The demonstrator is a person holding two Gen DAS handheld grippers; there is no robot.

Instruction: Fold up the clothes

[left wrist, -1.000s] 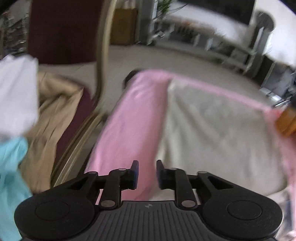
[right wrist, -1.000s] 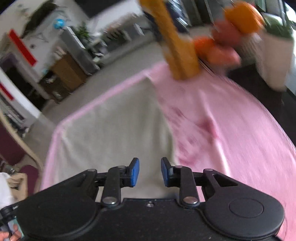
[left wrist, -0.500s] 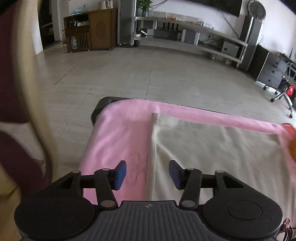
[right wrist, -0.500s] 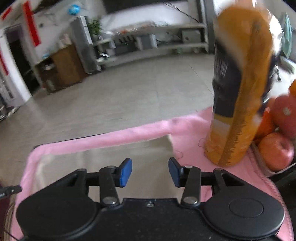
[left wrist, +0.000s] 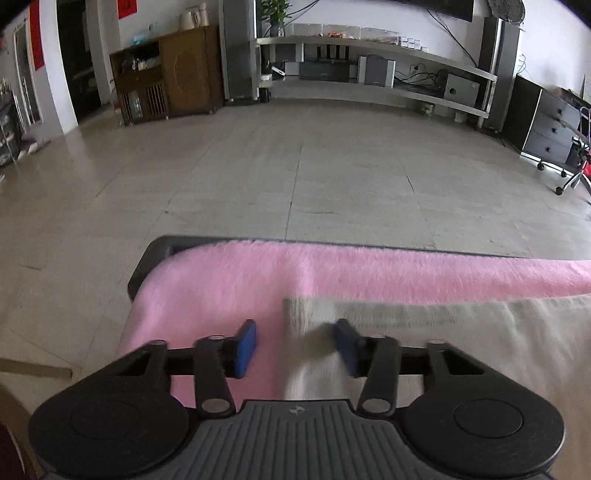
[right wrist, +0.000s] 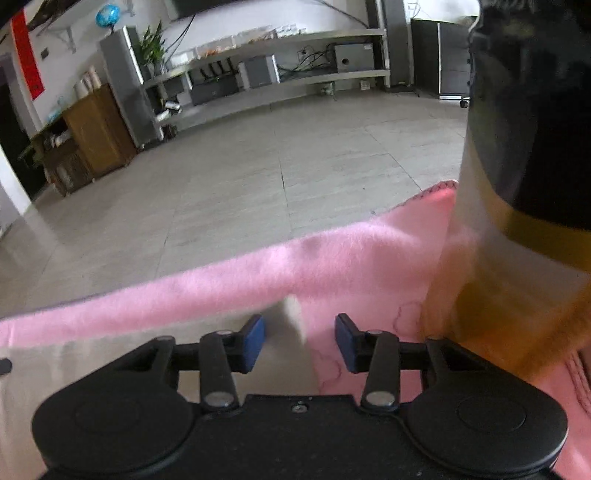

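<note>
With both grippers' jaws parted and ungripped astride the beige garment [left wrist: 461,332] corners, the left gripper [left wrist: 295,345] just closing, either gripper could pinch the pink blanket [left wrist: 221,288] too, or the right gripper [right wrist: 299,341] could nudge the orange-and-black bag [right wrist: 517,221].

A cream cloth [left wrist: 461,332] lies flat on the pink blanket [left wrist: 221,280], its far-left corner between the left gripper's [left wrist: 295,345] fingers, slightly lifted and blurred

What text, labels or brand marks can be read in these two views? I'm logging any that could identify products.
None can be read.
Red wall banners: characters too blurred to read.
Tall orange-and-black packet on the pink fleece blanket: no print legible.
Small moulded mark on the left gripper's grey ribbed body: a symbol, not text.
</note>
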